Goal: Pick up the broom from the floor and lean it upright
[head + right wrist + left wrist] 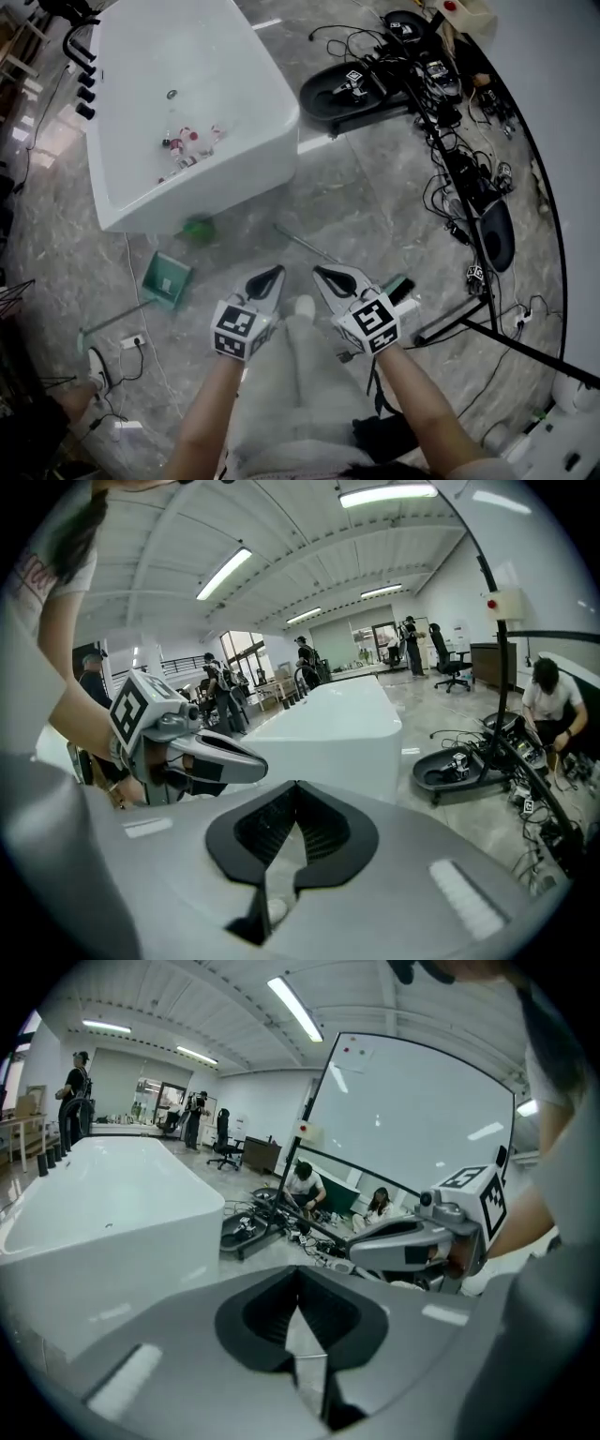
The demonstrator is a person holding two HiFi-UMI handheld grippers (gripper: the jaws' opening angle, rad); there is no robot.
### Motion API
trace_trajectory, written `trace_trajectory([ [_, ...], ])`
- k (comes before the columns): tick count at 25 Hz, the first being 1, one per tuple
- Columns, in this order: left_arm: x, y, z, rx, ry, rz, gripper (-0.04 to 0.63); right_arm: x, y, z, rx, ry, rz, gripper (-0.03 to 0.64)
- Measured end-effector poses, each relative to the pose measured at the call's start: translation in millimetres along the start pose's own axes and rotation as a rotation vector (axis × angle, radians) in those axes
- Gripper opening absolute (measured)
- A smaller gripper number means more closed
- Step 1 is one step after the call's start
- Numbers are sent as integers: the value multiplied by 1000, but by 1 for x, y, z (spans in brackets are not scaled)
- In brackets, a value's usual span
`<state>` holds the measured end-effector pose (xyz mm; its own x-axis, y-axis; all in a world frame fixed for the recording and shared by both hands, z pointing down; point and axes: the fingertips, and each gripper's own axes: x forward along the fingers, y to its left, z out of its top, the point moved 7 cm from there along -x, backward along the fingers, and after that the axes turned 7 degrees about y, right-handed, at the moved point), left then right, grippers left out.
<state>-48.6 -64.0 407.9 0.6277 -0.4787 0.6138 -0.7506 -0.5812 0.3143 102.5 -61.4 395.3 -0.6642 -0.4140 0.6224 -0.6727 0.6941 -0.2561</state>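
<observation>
The left hand-held gripper [277, 272] and the right hand-held gripper [319, 272] both have their jaws pressed together, empty, above the broom [306, 243], which lies on the floor [375, 187] near the bathtub [253, 94].

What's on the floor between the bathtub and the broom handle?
Nothing; in the head view, bare grey floor separates the bathtub from the broom handle.

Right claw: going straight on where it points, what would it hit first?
Likely the broom handle, lying just ahead of the right claw; the white tub stands farther on. Depth is unclear.
</observation>
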Motion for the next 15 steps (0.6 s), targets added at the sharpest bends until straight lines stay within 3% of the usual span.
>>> trace_trajectory([
  [7,59,30,-45,-39,47,-58,-6,73,-16,-59,-39,106,-28,3],
  [15,126,77,-101,-39,88,-77,-6,151,-53,-135,1,248,-110,3],
])
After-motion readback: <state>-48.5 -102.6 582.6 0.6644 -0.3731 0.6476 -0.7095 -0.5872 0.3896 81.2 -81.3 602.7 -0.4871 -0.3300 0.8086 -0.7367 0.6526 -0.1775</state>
